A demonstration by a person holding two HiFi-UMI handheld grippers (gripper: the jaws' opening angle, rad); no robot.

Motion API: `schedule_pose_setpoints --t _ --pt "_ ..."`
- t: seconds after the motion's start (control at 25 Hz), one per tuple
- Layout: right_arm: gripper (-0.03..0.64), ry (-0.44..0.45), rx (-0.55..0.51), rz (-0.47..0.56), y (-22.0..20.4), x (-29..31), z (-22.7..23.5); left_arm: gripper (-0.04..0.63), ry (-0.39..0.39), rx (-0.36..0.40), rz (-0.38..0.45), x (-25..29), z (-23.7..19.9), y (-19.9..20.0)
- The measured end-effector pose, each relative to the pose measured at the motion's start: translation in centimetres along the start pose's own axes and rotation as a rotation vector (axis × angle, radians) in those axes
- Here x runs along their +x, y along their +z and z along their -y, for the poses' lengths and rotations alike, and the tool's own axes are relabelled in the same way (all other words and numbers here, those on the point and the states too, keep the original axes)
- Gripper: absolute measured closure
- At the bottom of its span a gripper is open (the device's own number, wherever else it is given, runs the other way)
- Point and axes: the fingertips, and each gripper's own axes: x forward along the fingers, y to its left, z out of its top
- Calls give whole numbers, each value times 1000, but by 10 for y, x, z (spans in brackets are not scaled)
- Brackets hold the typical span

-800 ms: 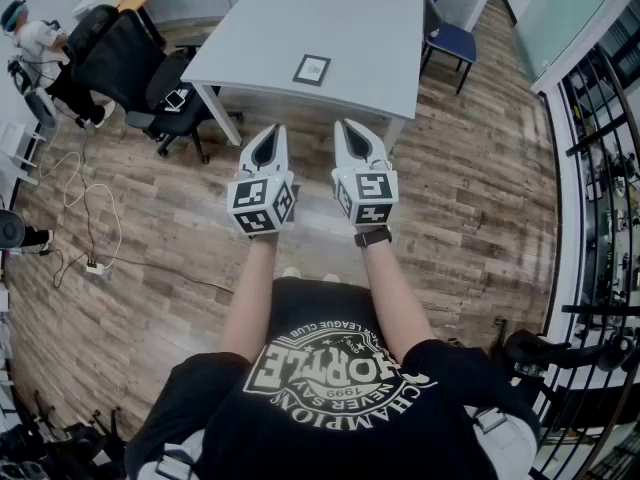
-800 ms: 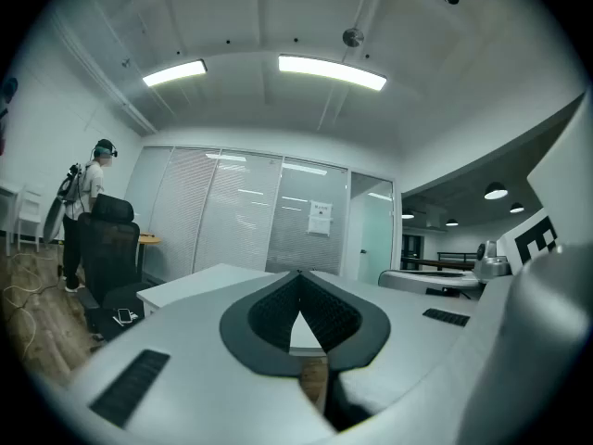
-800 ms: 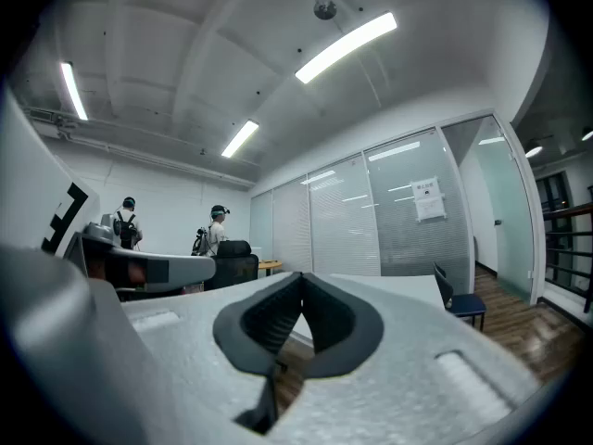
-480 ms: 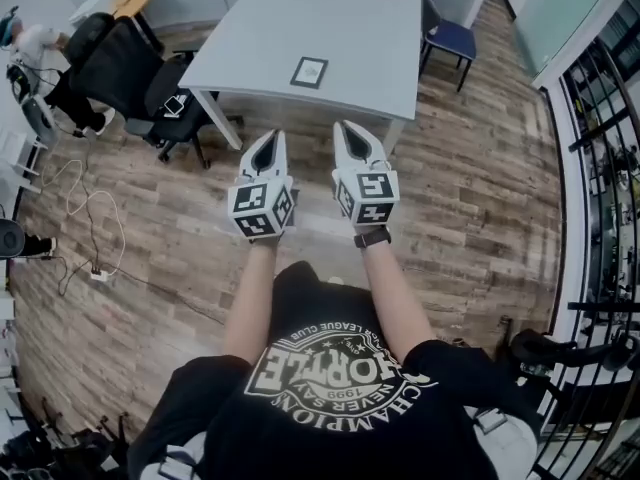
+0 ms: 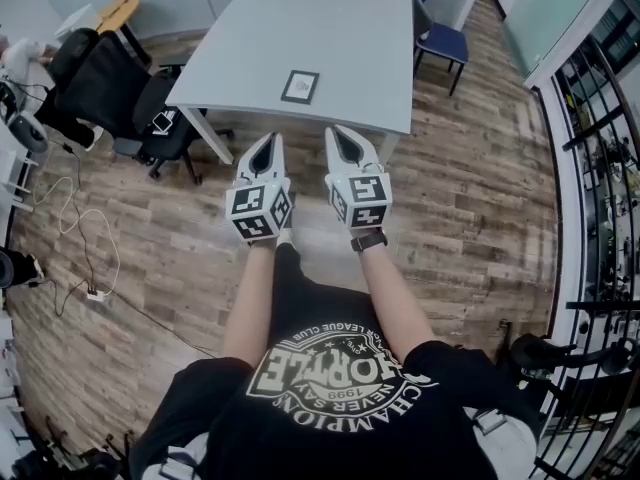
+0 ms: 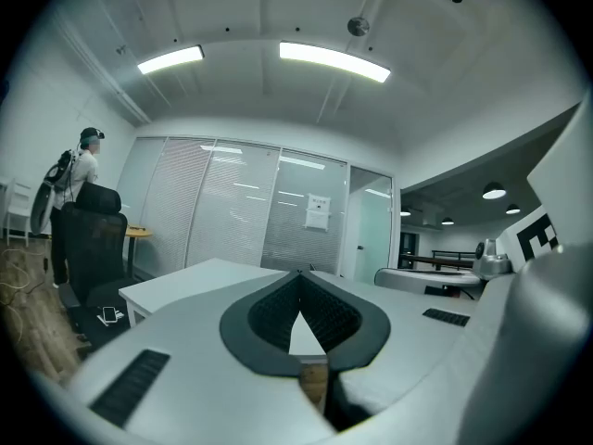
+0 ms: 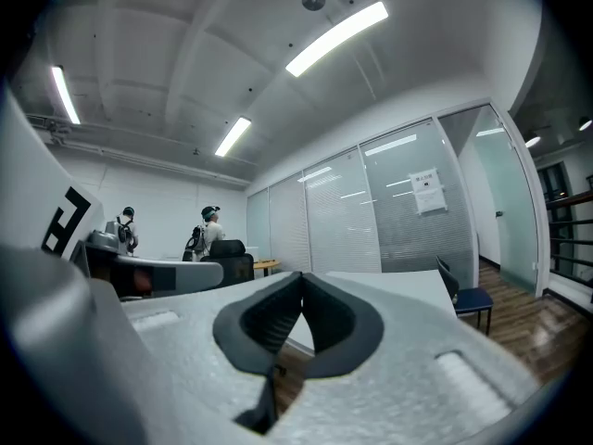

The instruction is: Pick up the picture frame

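A small dark-edged picture frame (image 5: 300,86) lies flat on the grey table (image 5: 340,38), near its front edge. My left gripper (image 5: 266,143) and right gripper (image 5: 340,134) are held side by side over the wooden floor, short of the table, pointing level toward it. Both are shut with nothing between the jaws. In the left gripper view the left gripper (image 6: 298,274) shows closed tips with the table (image 6: 204,281) beyond. In the right gripper view the right gripper (image 7: 300,276) is likewise closed. The frame does not show in either gripper view.
A black office chair (image 5: 120,83) with a phone on its seat stands left of the table. A blue chair (image 5: 445,40) stands at the table's far right. Cables (image 5: 85,238) lie on the floor at left. Black railings (image 5: 600,168) run along the right. A person (image 6: 82,170) stands far off.
The person has stepped toward the table: the table and frame sit nearer and slightly left in the head view. Both grippers stayed shut and side by side.
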Motion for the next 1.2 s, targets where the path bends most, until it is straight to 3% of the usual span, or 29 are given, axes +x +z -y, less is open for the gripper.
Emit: schedule_pose_setpoints --t 0.36,0.6,0.76,1.08,1.2 --pt "618 -51 -12 -45 -26 127 31 589 -80 -36 -21 131 -67 -4" --pt "618 -114 43 -74 -19 249 64 589 -145 -25 -62 236 -130 24" --pt "618 -150 62 -85 -18 317 80 589 -167 -59 -78 295 -177 35" --pt "618 -219 119 -154 -45 413 100 589 -264 -50 -143 380 -226 29" --pt "618 -235 148 -172 -55 437 102 589 -266 -59 -147 400 -249 26"
